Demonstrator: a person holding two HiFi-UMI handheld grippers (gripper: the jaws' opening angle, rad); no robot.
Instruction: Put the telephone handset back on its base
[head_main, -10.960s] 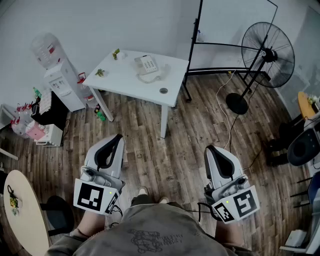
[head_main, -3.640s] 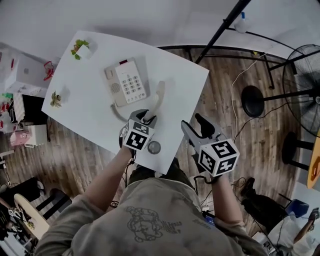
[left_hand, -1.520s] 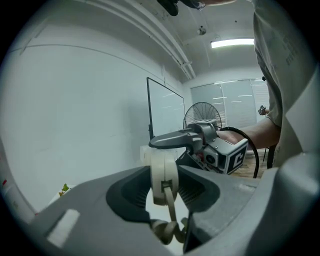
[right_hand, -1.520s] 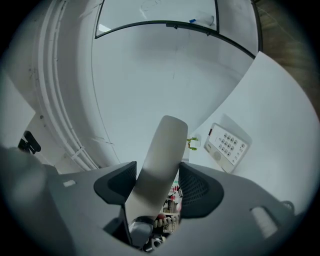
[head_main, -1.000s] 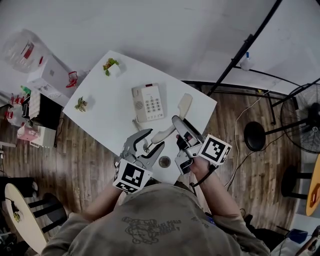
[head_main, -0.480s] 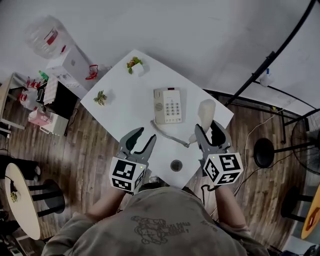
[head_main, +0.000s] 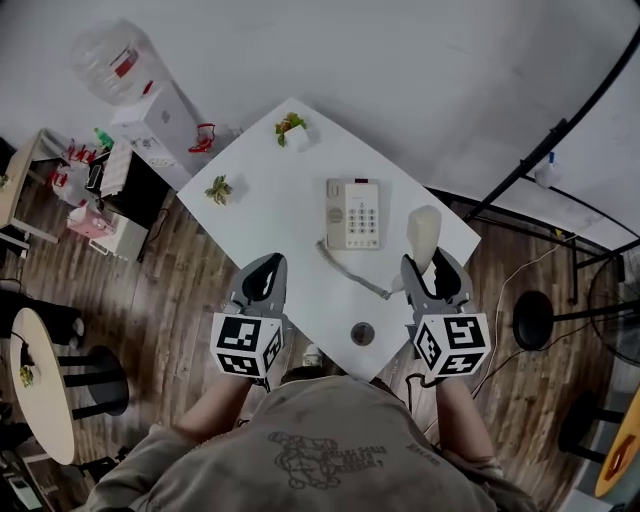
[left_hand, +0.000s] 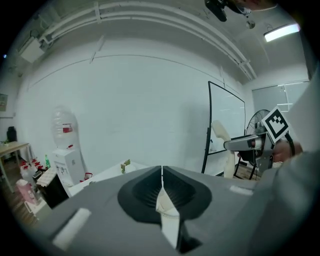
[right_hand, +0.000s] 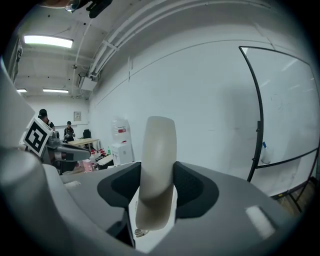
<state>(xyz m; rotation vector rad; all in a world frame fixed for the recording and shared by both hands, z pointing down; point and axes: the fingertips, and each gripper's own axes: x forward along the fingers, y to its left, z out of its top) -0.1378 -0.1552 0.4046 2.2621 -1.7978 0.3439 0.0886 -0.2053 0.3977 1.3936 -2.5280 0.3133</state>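
Roughly midway, my right gripper (head_main: 433, 268) pinches the handset (head_main: 424, 228) aloft near its base (head_main: 353, 213) on the counter (head_main: 288, 195), my left gripper (head_main: 263, 277) with fingers pressed together; seating it remains.

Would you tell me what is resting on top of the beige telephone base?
Nothing: the beige telephone base lies bare. The cream handset is clamped in the right gripper, to the base's right in the head view, where the gripper covers its lower end.

- Plain white wall (head_main: 400, 70); dark wood-plank floor (head_main: 190, 270).
- White tabletop (head_main: 290, 200) stands cornerwise, water dispenser (head_main: 155, 105) beyond its left corner.
- Black whiteboard frame (head_main: 560, 127) at right; ceiling strip light (right_hand: 44, 41) glowing.
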